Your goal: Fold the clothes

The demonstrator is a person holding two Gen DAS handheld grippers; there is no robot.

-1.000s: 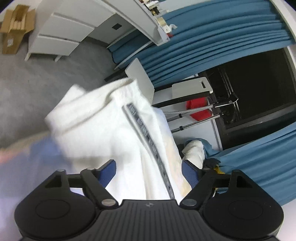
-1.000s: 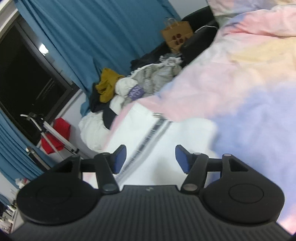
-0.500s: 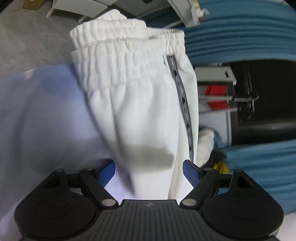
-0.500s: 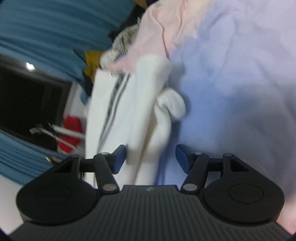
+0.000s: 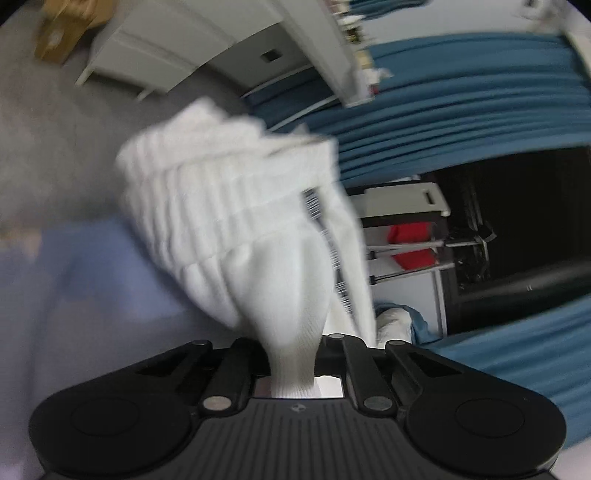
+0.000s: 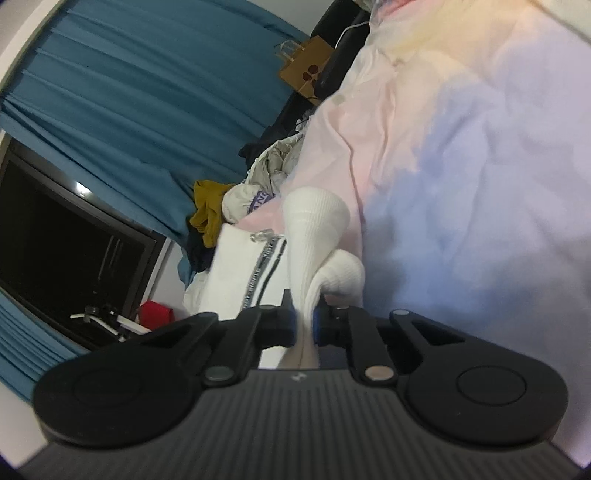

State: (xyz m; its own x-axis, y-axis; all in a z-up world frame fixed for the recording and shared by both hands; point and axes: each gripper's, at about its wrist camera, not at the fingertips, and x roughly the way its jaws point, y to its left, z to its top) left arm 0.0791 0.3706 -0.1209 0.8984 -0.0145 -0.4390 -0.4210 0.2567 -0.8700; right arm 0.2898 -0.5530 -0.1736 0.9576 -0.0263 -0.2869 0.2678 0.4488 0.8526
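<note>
White trousers with a black-and-white side stripe (image 5: 236, 229) hang bunched in front of me, the ribbed elastic waistband uppermost. My left gripper (image 5: 293, 354) is shut on a pinch of the white fabric below the waistband. In the right wrist view the same white trousers (image 6: 314, 229) lie partly on the pastel bedspread (image 6: 480, 177), with the stripe (image 6: 264, 266) to the left. My right gripper (image 6: 304, 325) is shut on a fold of their white fabric.
Blue curtains (image 5: 461, 92) and a dark window (image 5: 517, 229) are behind. A white drawer unit (image 5: 166, 48) and a cardboard box (image 5: 62, 33) stand on the grey floor. A pile of clothes (image 6: 258, 184) and a paper bag (image 6: 306, 70) sit beside the bed.
Both grippers were open around the white trousers and have closed on the fabric. The waistband end has lifted off the bedspread.
</note>
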